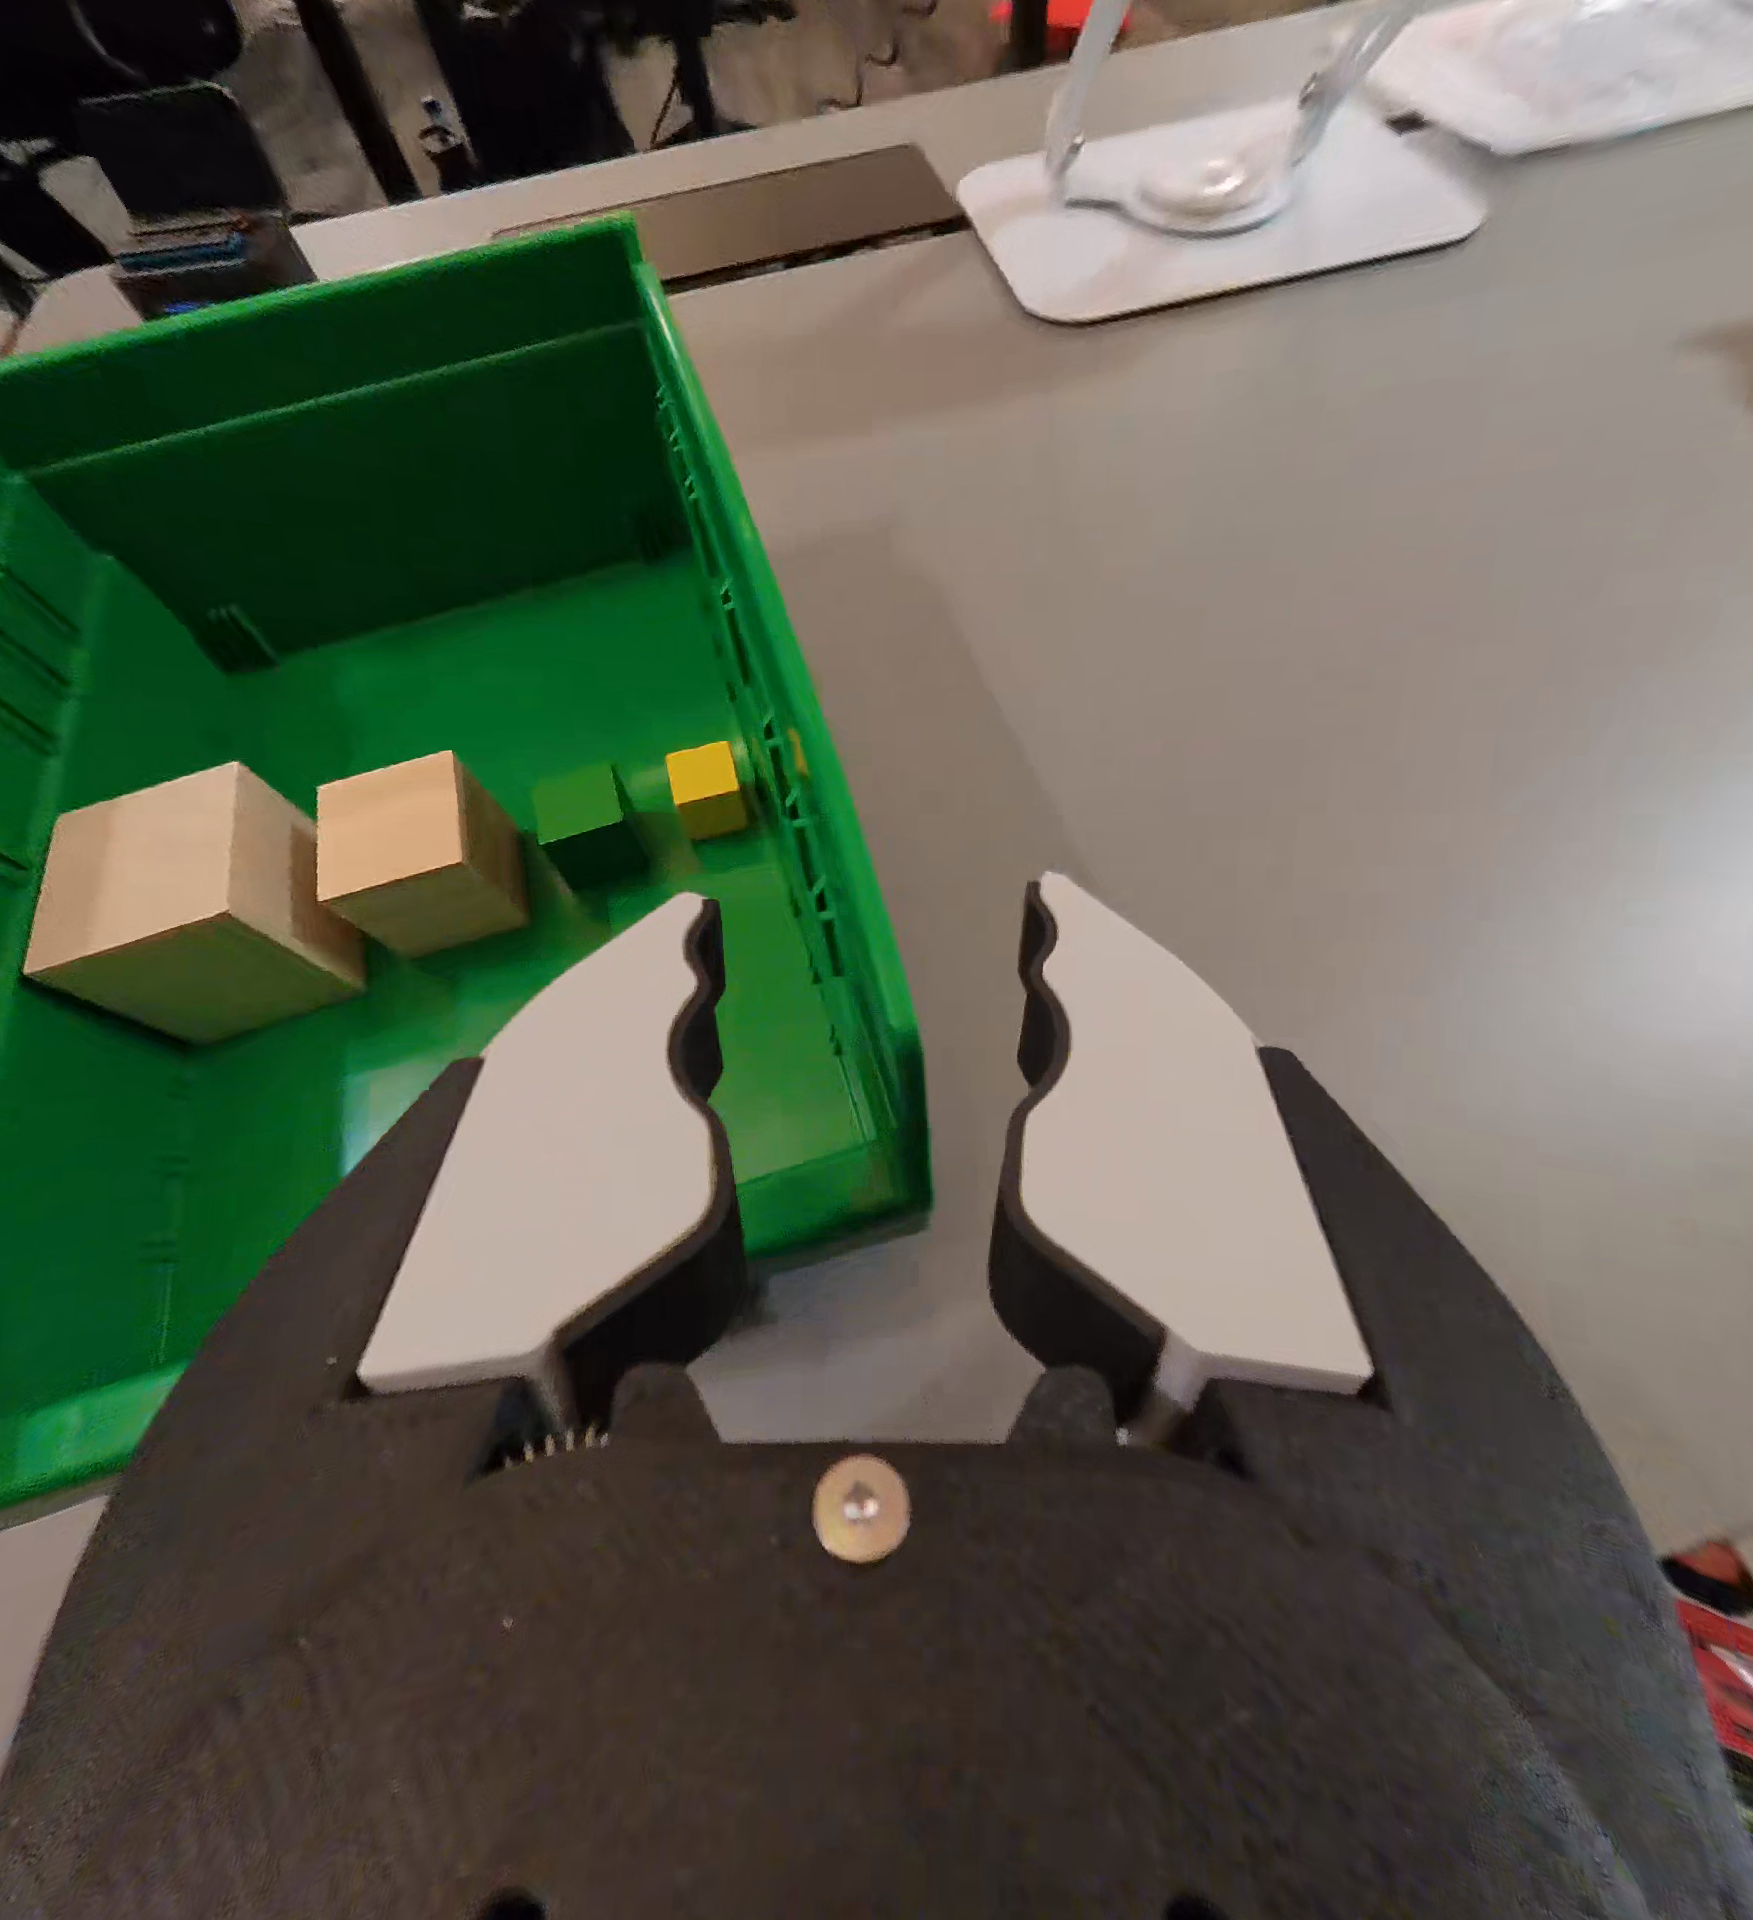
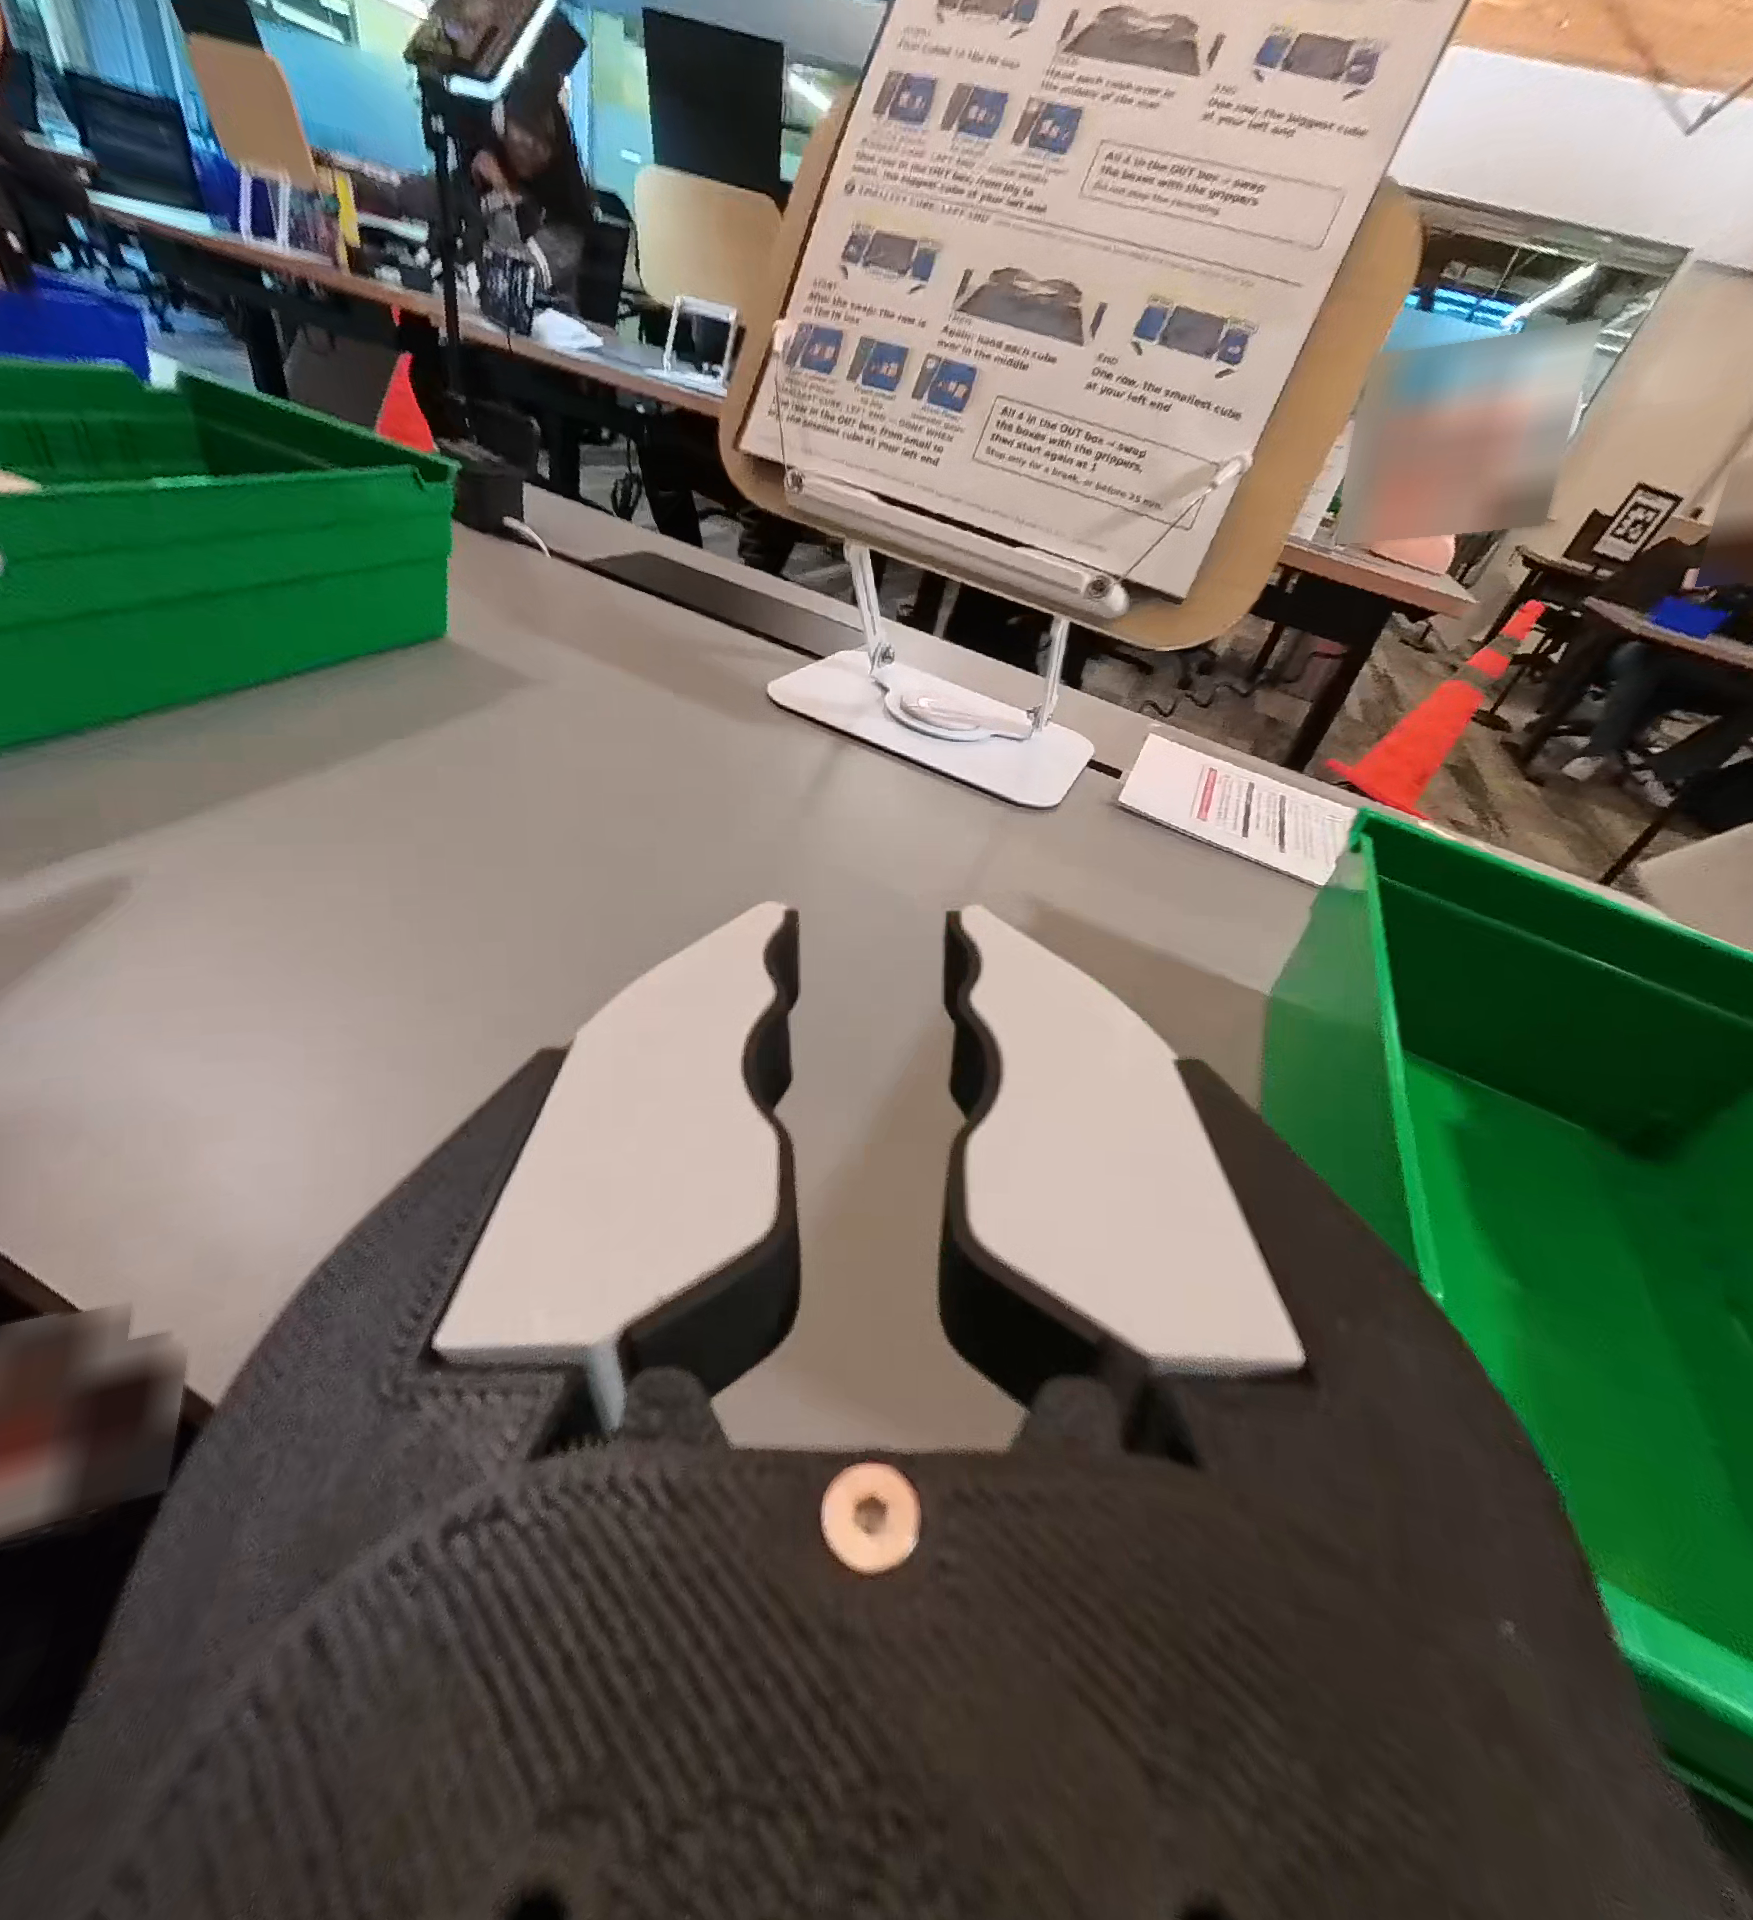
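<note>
A green bin (image 1: 830, 935) on the grey table holds a row of cubes: a large wooden cube (image 1: 176, 894), a smaller wooden cube (image 1: 415, 847), a green cube (image 1: 586, 821) and a small yellow cube (image 1: 708, 788). My left gripper (image 1: 872, 904) is open and empty, straddling the bin's right wall above its near right corner. My right gripper (image 2: 870, 920) is open and empty over bare table. A second green bin (image 2: 1578, 1195) sits just to its right; no cubes show in the part I see. The first bin also shows in the right wrist view (image 2: 186, 582) at far left.
A stand (image 2: 955, 717) holding an instruction sheet (image 2: 1090, 260) stands at the table's back; its base shows in the left wrist view (image 1: 1215, 218). A paper card (image 2: 1236, 805) lies beside it. Orange cones (image 2: 1423, 717) and other tables fill the room beyond.
</note>
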`<action>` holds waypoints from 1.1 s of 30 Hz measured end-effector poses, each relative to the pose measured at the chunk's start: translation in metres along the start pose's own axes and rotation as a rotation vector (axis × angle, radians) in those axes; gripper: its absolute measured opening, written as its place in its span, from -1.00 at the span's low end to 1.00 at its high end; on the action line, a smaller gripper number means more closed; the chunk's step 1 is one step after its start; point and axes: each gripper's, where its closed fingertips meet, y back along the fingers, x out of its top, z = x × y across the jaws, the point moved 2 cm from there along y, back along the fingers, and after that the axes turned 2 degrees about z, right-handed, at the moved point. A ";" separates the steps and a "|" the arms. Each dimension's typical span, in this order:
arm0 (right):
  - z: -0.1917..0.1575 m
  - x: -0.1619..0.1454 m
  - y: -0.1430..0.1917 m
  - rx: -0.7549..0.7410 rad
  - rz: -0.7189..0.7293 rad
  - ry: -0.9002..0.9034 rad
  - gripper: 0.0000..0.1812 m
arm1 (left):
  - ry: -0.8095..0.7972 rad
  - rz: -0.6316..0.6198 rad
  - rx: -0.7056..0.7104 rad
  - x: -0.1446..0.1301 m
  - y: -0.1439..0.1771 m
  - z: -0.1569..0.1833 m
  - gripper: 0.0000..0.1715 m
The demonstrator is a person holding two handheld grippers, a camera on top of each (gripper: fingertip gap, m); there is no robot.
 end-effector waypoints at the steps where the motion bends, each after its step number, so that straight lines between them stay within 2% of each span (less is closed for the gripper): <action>1: 0.000 -0.002 -0.001 -0.002 -0.010 0.018 -0.71 | -0.007 -0.010 0.009 -0.003 -0.004 0.000 -0.39; 5: 0.005 -0.008 -0.001 -0.009 -0.035 0.010 -0.71 | -0.037 -0.076 0.016 -0.019 -0.013 -0.001 -0.67; 11: 0.015 -0.014 -0.001 -0.002 -0.050 -0.121 -0.71 | 0.048 -0.061 -0.021 -0.020 -0.010 -0.008 -0.70; 17: 0.021 -0.018 0.000 0.009 -0.057 -0.242 -0.71 | 0.066 -0.050 -0.027 -0.020 -0.009 -0.011 -0.75; 21: 0.026 -0.016 0.003 -0.012 -0.047 -0.244 -0.77 | 0.047 -0.039 -0.022 -0.019 -0.009 -0.010 -0.79; 33: 0.010 -0.020 0.000 0.074 -0.085 -0.251 -0.80 | 0.044 -0.031 -0.022 -0.019 -0.009 -0.011 -0.77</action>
